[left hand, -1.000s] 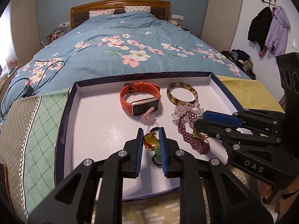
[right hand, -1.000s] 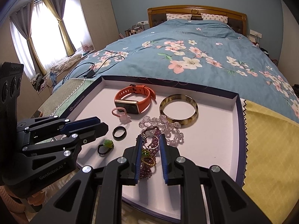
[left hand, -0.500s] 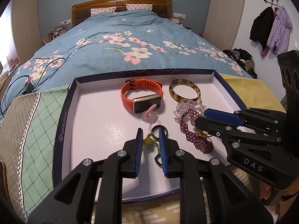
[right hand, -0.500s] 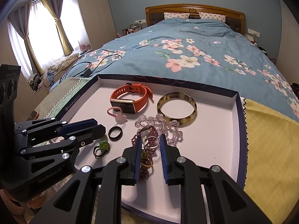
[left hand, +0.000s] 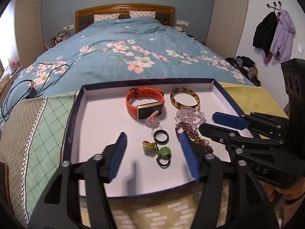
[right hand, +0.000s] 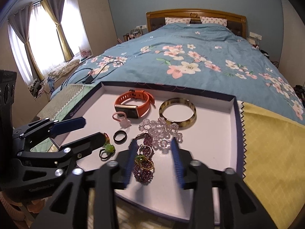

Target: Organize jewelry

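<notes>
Rings (left hand: 156, 148) lie untouched between opening left tool (left hand: 153, 148) pads.

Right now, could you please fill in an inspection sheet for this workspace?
Surface: white-lined tray with dark rim, resting on patterned cloths at the foot of the bed.
Job's things: orange watch, tortoiseshell bangle, clear bead bracelet, purple bead bracelet, black ring, pink ring, green-stone rings, all lying in the tray.
Clutter: nothing seen in the tray.
Grippers: left gripper and right gripper both opening, pads touching nothing.
Cables: black cable on the floral duvet.
Surroundings: jackets on wall hooks; curtained window.
</notes>
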{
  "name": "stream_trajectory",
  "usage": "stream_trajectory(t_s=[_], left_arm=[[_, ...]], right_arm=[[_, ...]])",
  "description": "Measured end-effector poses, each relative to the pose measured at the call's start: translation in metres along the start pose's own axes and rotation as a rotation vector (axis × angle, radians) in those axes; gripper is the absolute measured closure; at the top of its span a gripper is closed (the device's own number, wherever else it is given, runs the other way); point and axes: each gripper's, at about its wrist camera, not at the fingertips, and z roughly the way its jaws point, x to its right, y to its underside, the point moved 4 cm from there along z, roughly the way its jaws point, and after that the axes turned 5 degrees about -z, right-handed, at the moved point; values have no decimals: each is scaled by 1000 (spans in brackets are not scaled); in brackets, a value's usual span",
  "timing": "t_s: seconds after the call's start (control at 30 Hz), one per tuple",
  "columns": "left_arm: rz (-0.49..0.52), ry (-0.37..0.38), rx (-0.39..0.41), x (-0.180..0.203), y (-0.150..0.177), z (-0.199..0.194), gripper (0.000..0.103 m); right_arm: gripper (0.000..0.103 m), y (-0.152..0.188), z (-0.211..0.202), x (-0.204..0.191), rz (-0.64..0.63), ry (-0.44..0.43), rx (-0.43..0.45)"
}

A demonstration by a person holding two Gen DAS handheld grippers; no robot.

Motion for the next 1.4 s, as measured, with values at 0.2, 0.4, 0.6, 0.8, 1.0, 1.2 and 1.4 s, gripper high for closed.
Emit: stream_trajectory(t_s=[0.2,0.4,0.6,0.8,1.0,1.2,1.4], left_arm=[[1,-24,102,-4,4,-36,9],[-53,-41,208,-15,14,-77,6],[-96,-77,297,-31,32,-116,6],[-76,-121,387,-38,52,-157,6],[-23,-150,443,-28,63,-181,6],[4,-150,486,-19,71,-200,6],[12,-139,499,-13,77,-209,6]], right_arm=[[37,5,-26,-3,-8,33,62],[12,17,-61,-11,-22,83,151],[7,36,-109,-16,-4,163,291],[7,55,-135,-17,30,227,361],[7,69,-149,-24,30,263,386],[7,76,-157,-33,13,276,404],[7,78,-168,-37,13,283,443]])
